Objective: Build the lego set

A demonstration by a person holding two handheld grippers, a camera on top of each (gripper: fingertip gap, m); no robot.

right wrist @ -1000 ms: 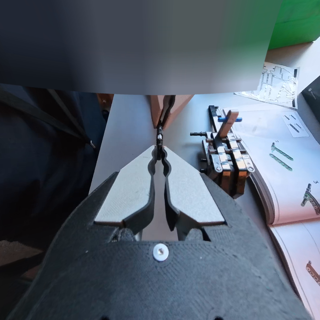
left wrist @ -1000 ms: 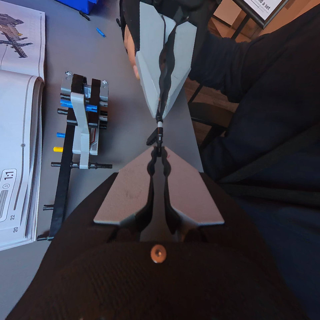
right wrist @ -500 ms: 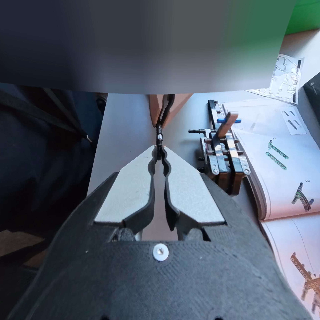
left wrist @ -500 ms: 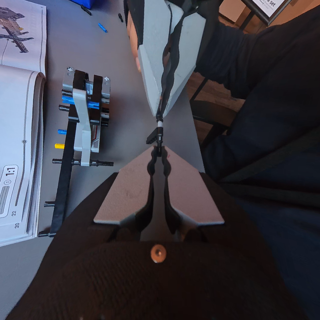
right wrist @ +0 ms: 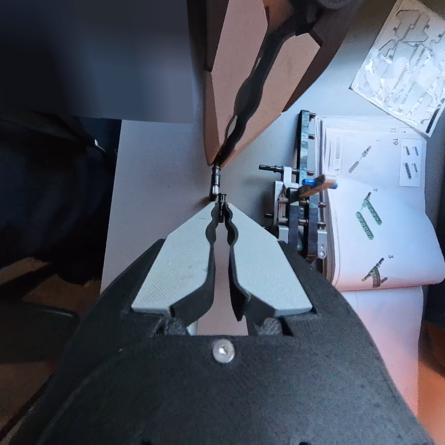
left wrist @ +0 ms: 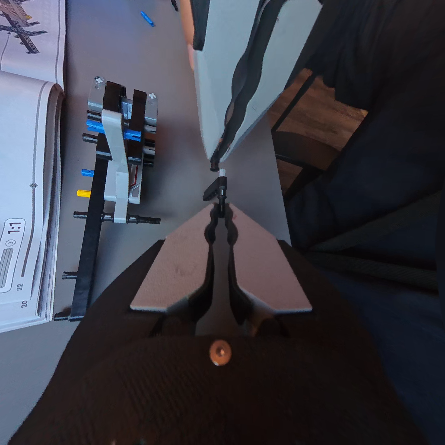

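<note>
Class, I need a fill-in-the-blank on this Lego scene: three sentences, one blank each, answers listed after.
1. The left gripper is shut on a small ____ axle piece.
2. The single peg that is not blue or black on the partly built model is ____.
3. The open instruction booklet lies on the ____ table.

Answers: black; yellow; grey

Both views are dimly lit, with soft cool daylight falling on the grey table (left wrist: 149, 60). A warm pinkish cast is seen on the instruction booklet (right wrist: 385, 216) in the right wrist view. Wide-angle distortion bends the edges. Motion blur smears the far gripper's fingers (right wrist: 240, 72), and deep shadow swallows the dark clothing (left wrist: 385, 168).
</note>
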